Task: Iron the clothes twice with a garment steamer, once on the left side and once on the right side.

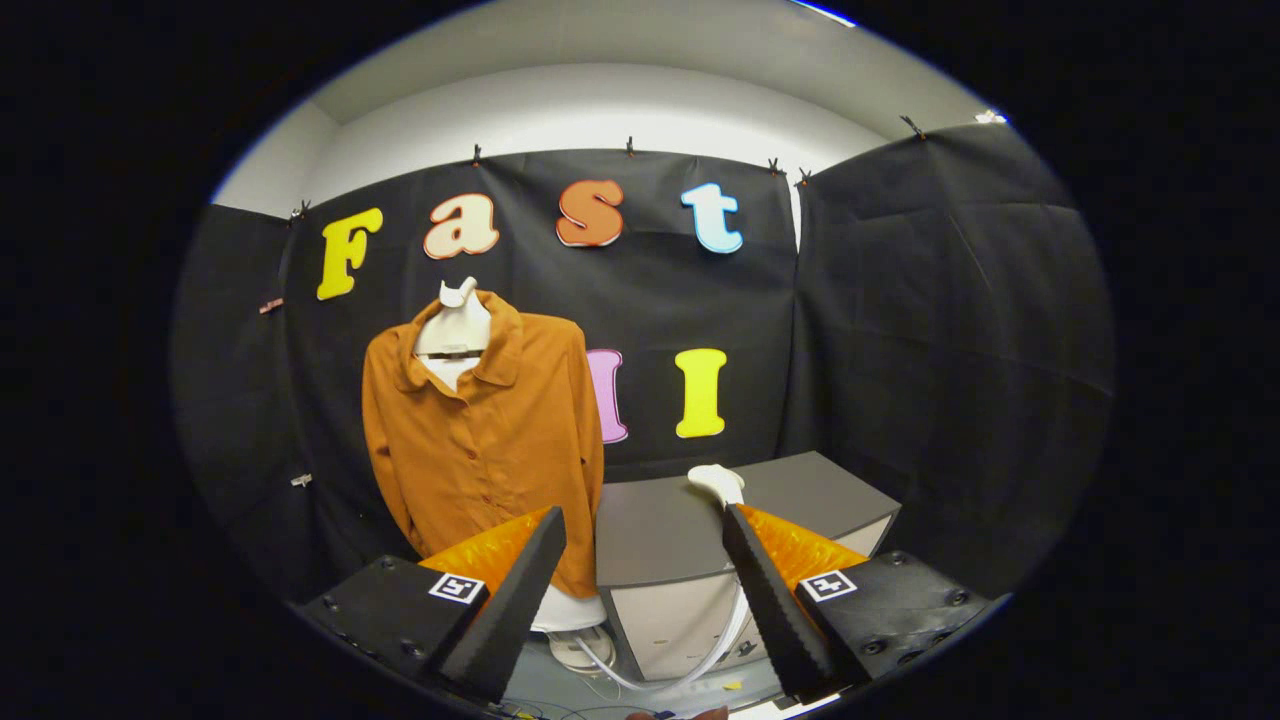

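Gripper point(645, 560) fingers spread apart, holding nothing | orange shirt point(490, 440) hangs on mannequin, beyond them | steamer head point(716, 483) rests on bench point(680, 530)

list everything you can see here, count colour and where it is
shirt: one, orange-brown, buttoned, hanging on the mannequin beyond the fingers, beside the cabinet
mannequin: one, white, neck showing above the shirt collar, base below the hem
cabinet: one, grey top with lighter front, just ahead of the fingers
steamer head: one, white, resting on the cabinet top
hose: one, whitish, looping low in front of the cabinet
hand-held gripper: one, fingers open and apart, holding nothing
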Motion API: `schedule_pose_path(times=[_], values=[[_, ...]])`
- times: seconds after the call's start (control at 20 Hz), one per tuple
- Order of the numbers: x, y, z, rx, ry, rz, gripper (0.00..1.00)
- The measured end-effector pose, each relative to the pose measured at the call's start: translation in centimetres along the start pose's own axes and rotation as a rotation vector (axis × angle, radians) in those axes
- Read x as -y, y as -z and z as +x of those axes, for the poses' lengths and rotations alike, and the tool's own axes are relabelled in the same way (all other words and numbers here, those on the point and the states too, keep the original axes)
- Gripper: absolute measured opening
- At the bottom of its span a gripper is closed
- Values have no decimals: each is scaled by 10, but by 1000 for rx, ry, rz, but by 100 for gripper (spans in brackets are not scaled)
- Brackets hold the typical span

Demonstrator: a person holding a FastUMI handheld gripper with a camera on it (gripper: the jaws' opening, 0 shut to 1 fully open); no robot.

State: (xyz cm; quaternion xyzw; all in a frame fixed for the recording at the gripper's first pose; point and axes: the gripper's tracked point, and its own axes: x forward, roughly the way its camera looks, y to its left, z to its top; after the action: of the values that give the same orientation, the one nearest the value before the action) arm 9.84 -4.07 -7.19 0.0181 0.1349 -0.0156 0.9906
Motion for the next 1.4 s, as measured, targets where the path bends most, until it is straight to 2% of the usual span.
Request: schedule_pose_path(times=[0.25, 0.55, 0.75, 0.95, 1.05, 1.1, 1.15, 1.2, 1.25, 1.3, 1.35, 1.4], values=[[32, 35, 68, -176, -2, 33, 99], [84, 92, 149, -373, 35, 56, 99], [113, 139, 188, -501, 46, 73, 99], [117, 176, 221, -599, 27, 94, 98], [116, 185, 232, -623, 11, 96, 89], [120, 192, 237, -631, 24, 80, 75], [128, 195, 241, -625, 37, 61, 70], [130, 198, 245, -619, 26, 62, 51], [129, 196, 251, -583, 19, 57, 38], [132, 186, 244, -566, 16, 32, 34], [131, 194, 252, -551, 16, 42, 34], [132, 184, 243, -528, 16, 47, 28]])
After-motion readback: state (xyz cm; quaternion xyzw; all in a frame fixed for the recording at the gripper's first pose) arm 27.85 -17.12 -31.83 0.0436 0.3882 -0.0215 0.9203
